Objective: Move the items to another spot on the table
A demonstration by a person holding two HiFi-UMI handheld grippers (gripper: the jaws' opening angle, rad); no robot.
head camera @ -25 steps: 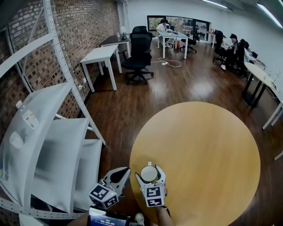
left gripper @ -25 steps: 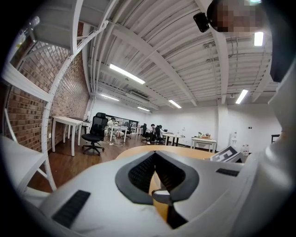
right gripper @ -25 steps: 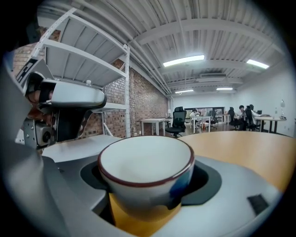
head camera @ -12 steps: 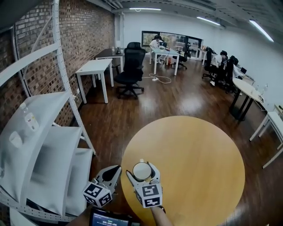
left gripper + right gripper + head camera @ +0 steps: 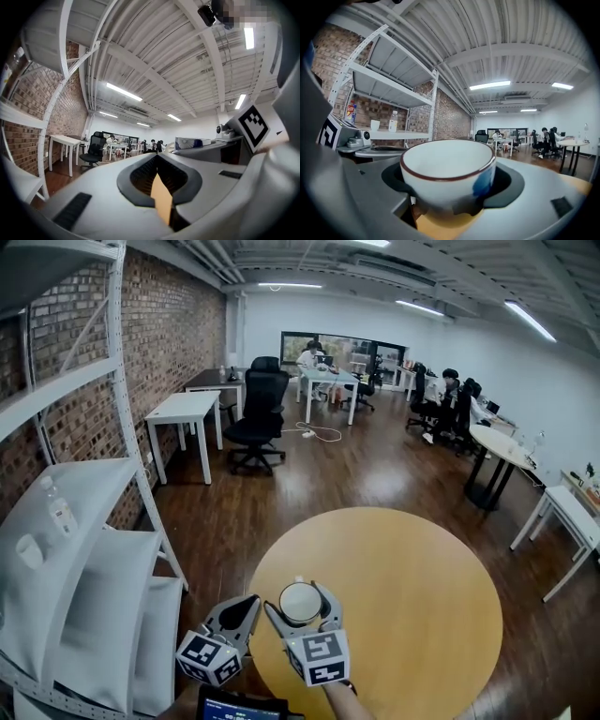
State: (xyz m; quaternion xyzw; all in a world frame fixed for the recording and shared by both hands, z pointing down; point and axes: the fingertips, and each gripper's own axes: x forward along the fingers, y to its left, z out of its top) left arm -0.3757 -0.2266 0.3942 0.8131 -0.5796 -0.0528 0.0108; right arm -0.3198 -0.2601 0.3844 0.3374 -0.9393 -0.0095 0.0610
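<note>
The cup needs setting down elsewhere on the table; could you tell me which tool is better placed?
Right. The right tool holds the cup over the round table, while the left tool is shut and empty beside it.

The round table (image 5: 412,615) was left bare across the centre and right of the head view, so wide room was offered above its top. Passage toward the left of the frame was blocked by the white shelf rack (image 5: 94,559), whose slanted upright (image 5: 141,456) was set near the table's left edge. Only a narrow gap was left at bottom centre between the left gripper (image 5: 251,602) and the right gripper (image 5: 298,596), whose jaws were filled by a cup (image 5: 300,604). Open floor (image 5: 281,484) was seen beyond the table's far edge.
</note>
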